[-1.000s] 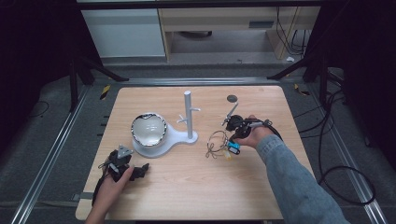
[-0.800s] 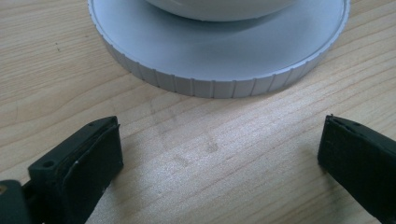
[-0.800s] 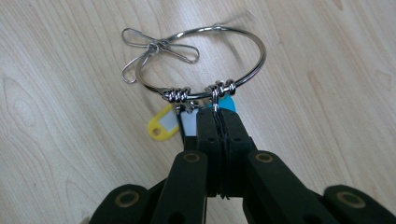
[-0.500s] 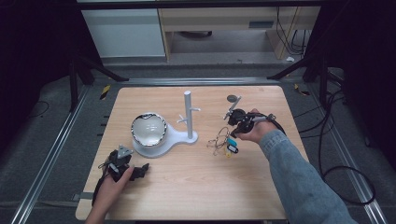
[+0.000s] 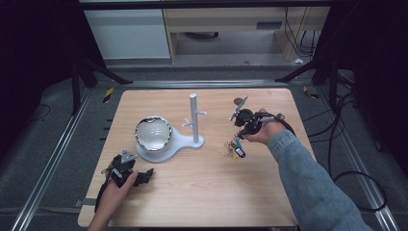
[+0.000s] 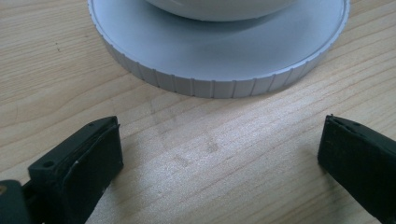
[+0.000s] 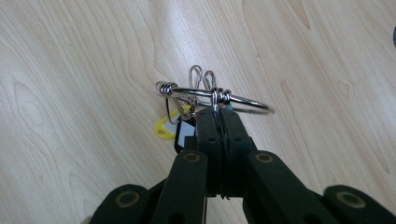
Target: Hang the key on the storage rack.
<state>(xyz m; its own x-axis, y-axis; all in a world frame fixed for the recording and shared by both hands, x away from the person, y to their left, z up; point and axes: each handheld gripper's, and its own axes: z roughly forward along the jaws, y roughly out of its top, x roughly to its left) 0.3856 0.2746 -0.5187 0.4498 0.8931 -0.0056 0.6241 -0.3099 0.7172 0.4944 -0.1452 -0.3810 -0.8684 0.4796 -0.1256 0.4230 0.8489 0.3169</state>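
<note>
On a wooden table [image 5: 192, 192], right of the white peg stand [image 5: 194, 118], the right gripper [image 7: 219, 116] pinches a key ring [image 7: 243, 99]; its thin hold risks slipping. The left gripper [image 6: 219, 154] rests empty, jaws apart.

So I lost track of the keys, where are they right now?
In the high view the key ring hangs from the right tongs over the table's right half, right of the white peg stand.

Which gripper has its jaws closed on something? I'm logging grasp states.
The right gripper: its jaws are pressed together on the key ring. The left gripper rests with jaws wide apart, holding nothing.
</note>
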